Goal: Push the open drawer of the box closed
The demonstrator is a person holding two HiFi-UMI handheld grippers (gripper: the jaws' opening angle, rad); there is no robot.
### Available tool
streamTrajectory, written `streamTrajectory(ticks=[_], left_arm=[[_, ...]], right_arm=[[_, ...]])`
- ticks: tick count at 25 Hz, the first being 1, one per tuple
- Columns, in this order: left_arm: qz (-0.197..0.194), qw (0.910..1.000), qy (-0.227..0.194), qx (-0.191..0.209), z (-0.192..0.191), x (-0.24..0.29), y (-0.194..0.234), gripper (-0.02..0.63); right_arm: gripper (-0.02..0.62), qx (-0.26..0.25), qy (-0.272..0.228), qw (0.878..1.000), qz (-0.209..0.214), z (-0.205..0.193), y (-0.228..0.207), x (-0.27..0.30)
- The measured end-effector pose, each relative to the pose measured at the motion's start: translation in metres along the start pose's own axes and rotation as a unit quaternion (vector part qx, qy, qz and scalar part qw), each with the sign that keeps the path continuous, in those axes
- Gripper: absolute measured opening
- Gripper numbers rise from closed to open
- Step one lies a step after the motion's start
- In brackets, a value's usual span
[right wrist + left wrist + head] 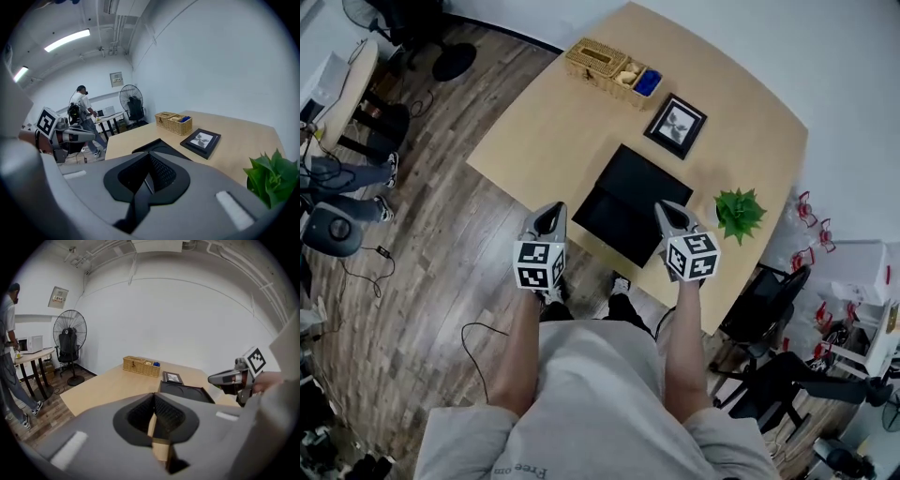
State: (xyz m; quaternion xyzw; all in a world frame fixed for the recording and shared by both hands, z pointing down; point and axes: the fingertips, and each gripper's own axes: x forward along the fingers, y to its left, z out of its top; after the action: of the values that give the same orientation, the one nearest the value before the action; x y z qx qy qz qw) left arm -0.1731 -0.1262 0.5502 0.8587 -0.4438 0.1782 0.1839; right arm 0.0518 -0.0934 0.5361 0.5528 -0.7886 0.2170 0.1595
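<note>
A flat black box lies on the light wooden table, with its drawer drawn out toward the near edge. My left gripper is shut and hovers just left of the drawer, over the table's edge. On the other side my right gripper is also shut, above the drawer's near right corner. Neither touches the box. In the left gripper view the closed jaws of the left gripper point at the box. In the right gripper view the box shows just past the shut right gripper.
A wicker basket and a framed picture stand at the table's far side. A small green plant is right of the box. Black office chairs stand at the right. A person stands far off by another table.
</note>
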Motion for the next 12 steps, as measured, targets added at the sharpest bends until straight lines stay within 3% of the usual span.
streamTrajectory(ticks=[12], left_arm=[[0.058,0.9975,0.026,-0.032,-0.057,0.007,-0.037,0.054]], right_arm=[[0.002,-0.1,0.053,0.987,0.111,0.001,-0.036,0.039]])
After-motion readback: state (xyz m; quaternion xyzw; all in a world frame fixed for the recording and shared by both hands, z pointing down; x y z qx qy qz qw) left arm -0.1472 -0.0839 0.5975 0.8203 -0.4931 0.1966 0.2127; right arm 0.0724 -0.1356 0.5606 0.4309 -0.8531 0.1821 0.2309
